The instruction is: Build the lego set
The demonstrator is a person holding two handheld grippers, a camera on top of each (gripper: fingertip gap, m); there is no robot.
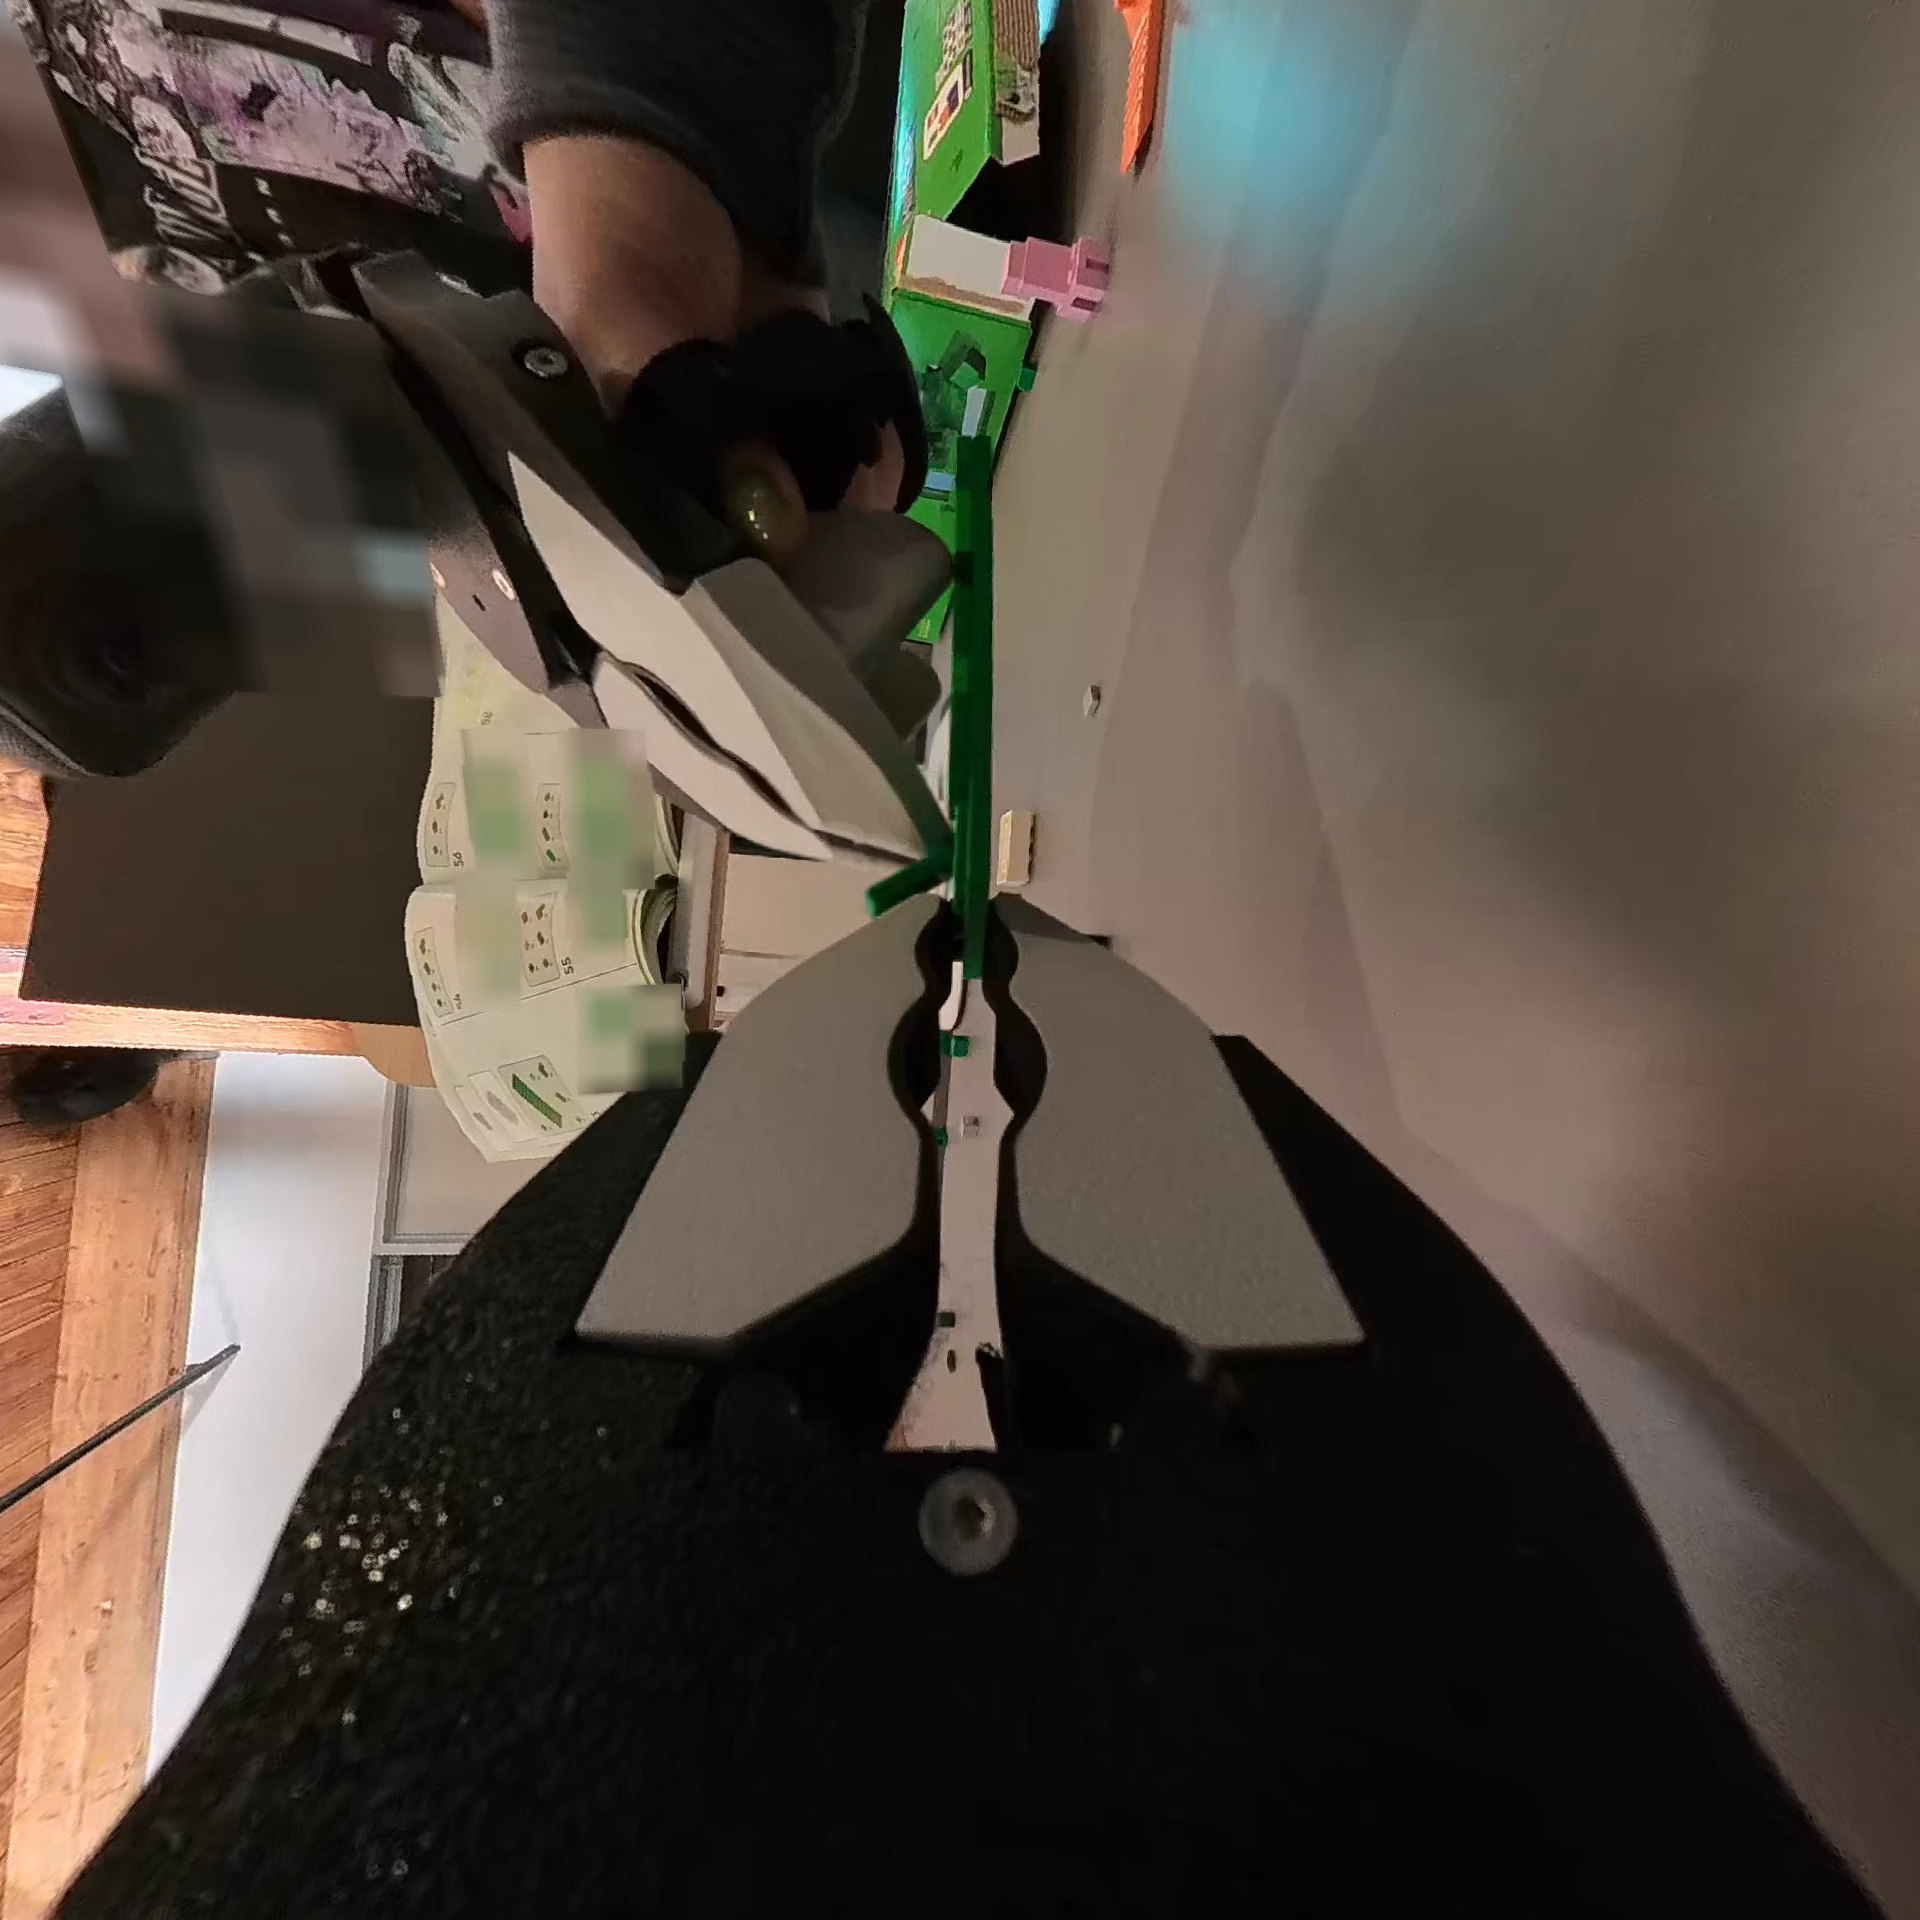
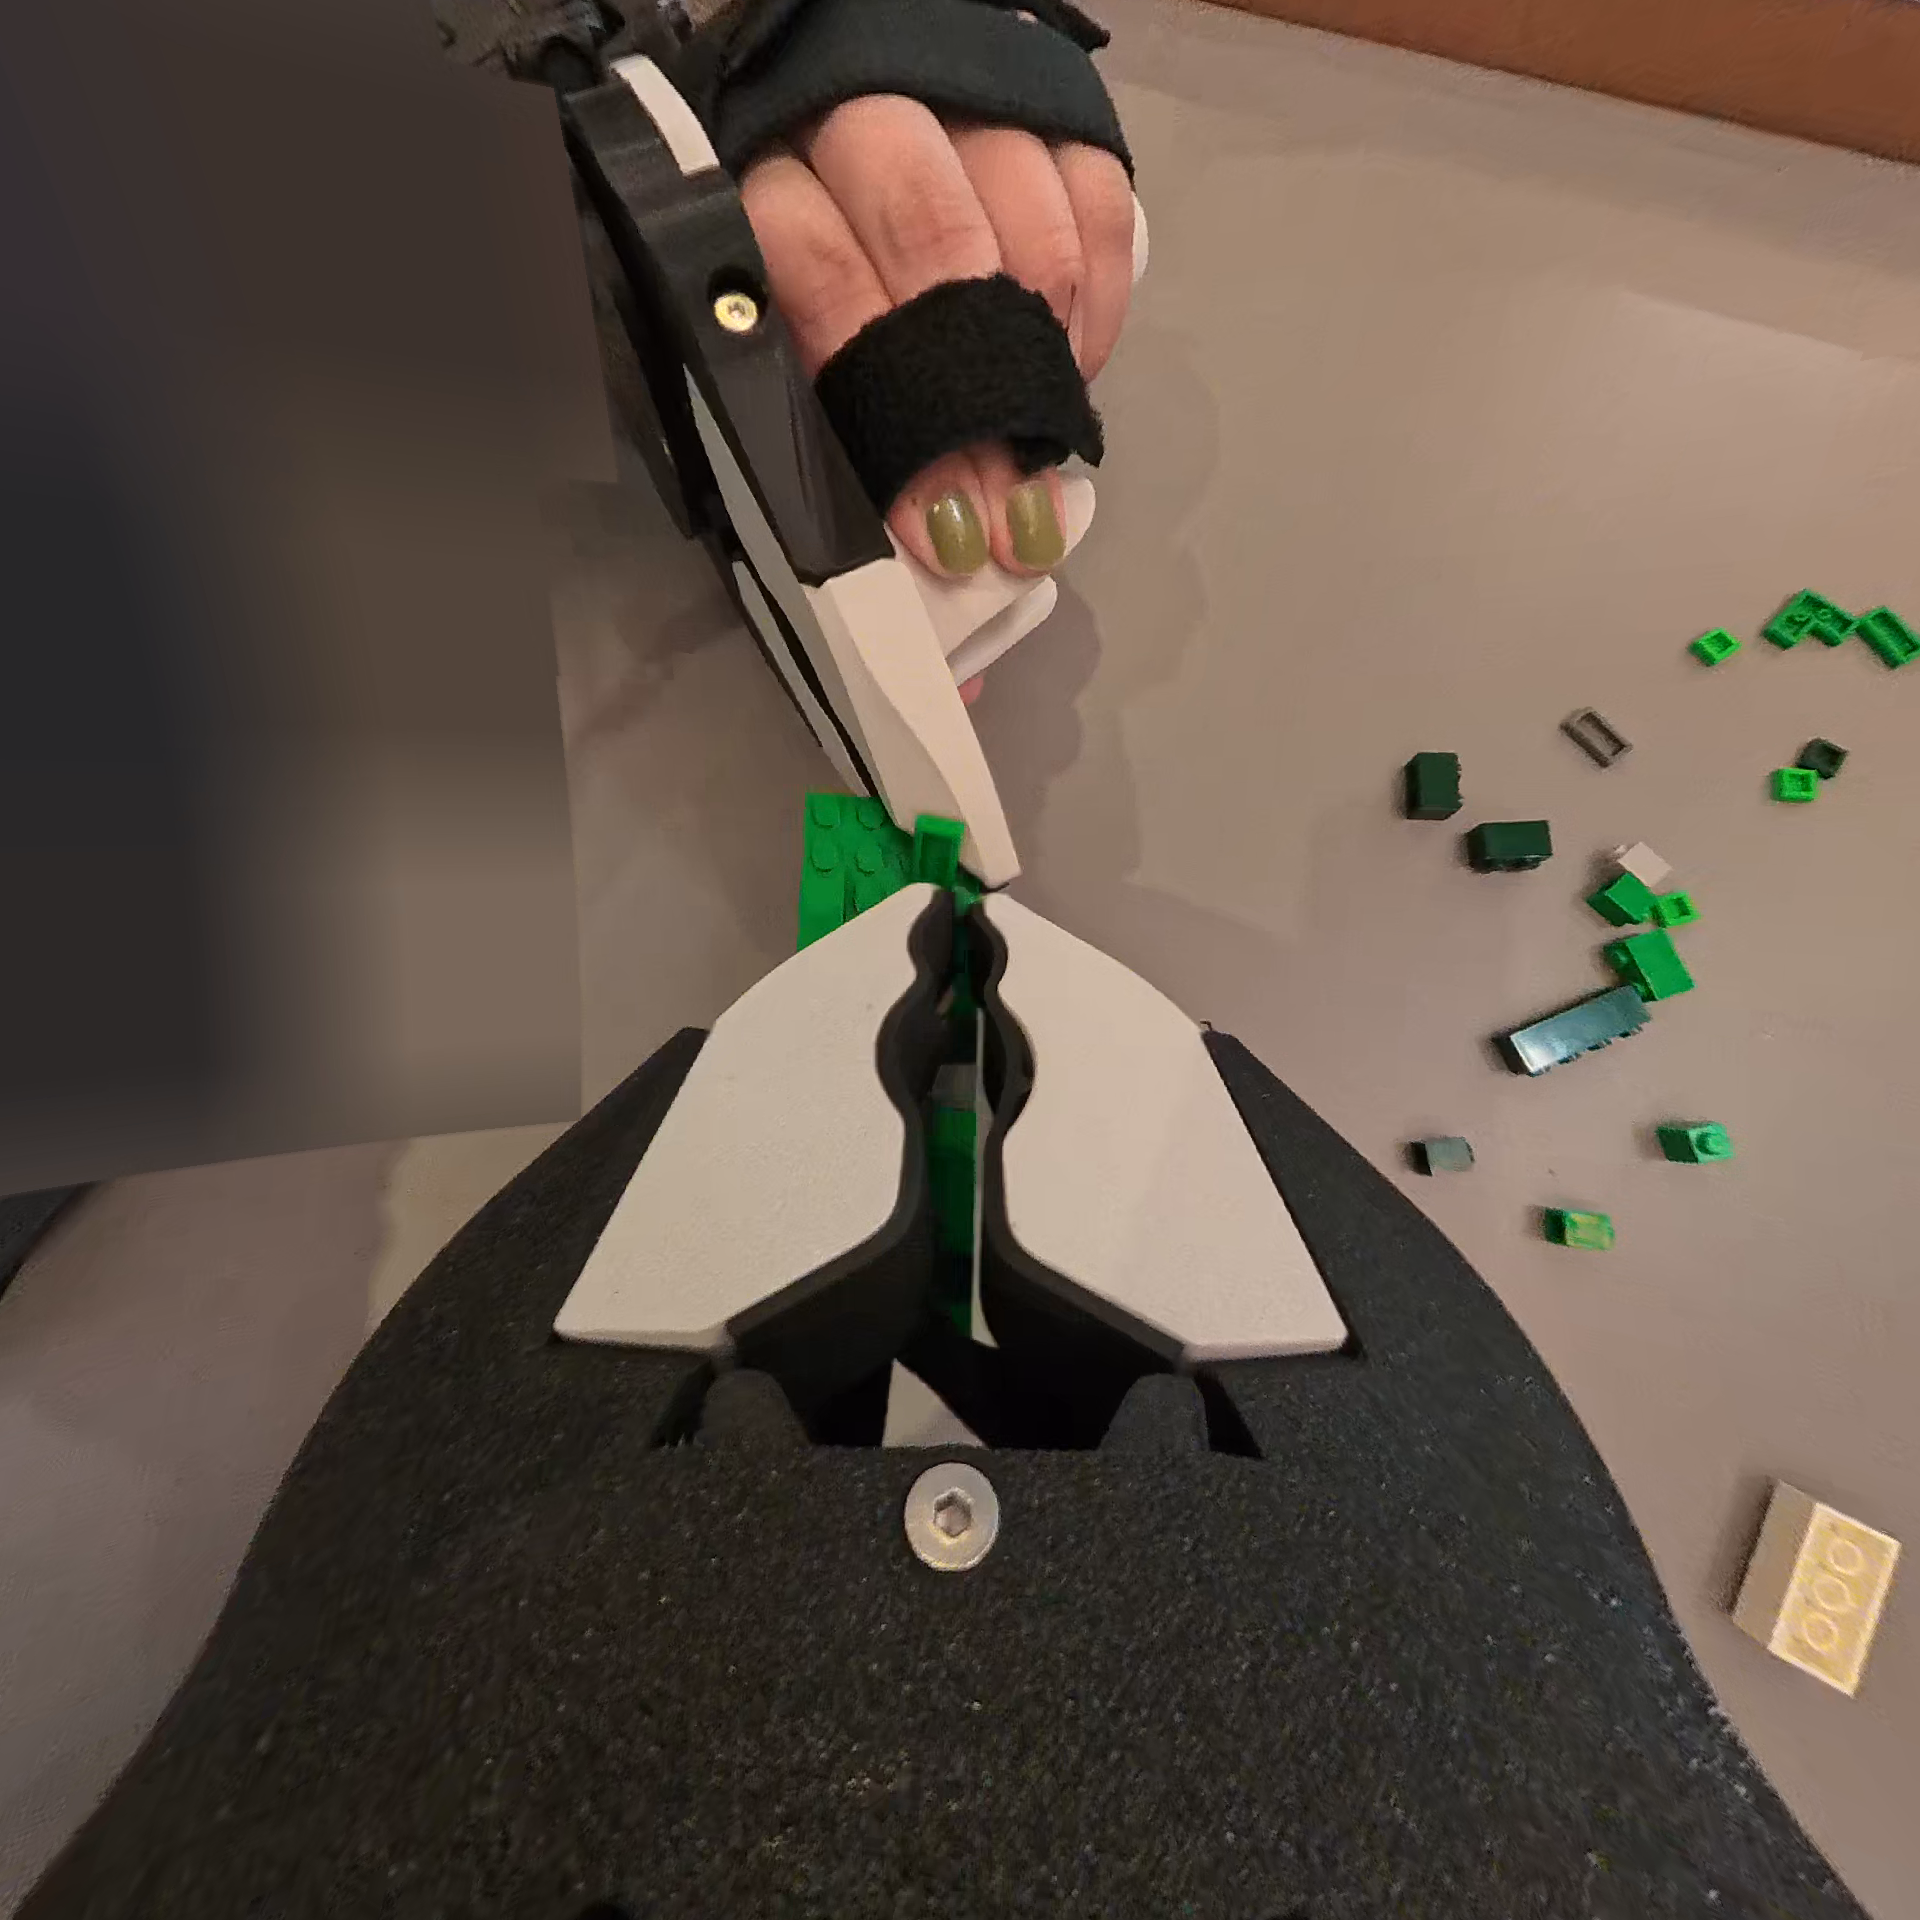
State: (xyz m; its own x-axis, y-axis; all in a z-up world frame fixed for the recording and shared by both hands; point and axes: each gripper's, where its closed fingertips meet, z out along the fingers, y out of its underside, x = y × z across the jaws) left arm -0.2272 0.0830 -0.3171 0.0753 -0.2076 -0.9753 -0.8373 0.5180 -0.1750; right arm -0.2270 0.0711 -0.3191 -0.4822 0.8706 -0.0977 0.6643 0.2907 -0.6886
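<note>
In the left wrist view my left gripper (image 1: 971, 914) is shut on a flat green plate (image 1: 974, 675), seen edge-on and held off the grey table (image 1: 1455, 727). My right gripper (image 1: 920, 847) comes in from the upper left, shut on a small green piece (image 1: 896, 890) that touches the plate beside my left fingertips. In the right wrist view my right gripper (image 2: 961, 899) is shut on that small green piece (image 2: 938, 840). The studded green plate (image 2: 842, 873) lies just behind it, held by the left gripper (image 2: 982, 857), which a hand brings in from above.
Several loose green, dark green and grey bricks (image 2: 1652, 961) are scattered on the table to the right, with a tan plate (image 2: 1813, 1600) nearer. An open instruction booklet (image 1: 520, 935), a green box (image 1: 956, 156), a pink figure (image 1: 1060, 272) and a small white brick (image 1: 1013, 836) are also there.
</note>
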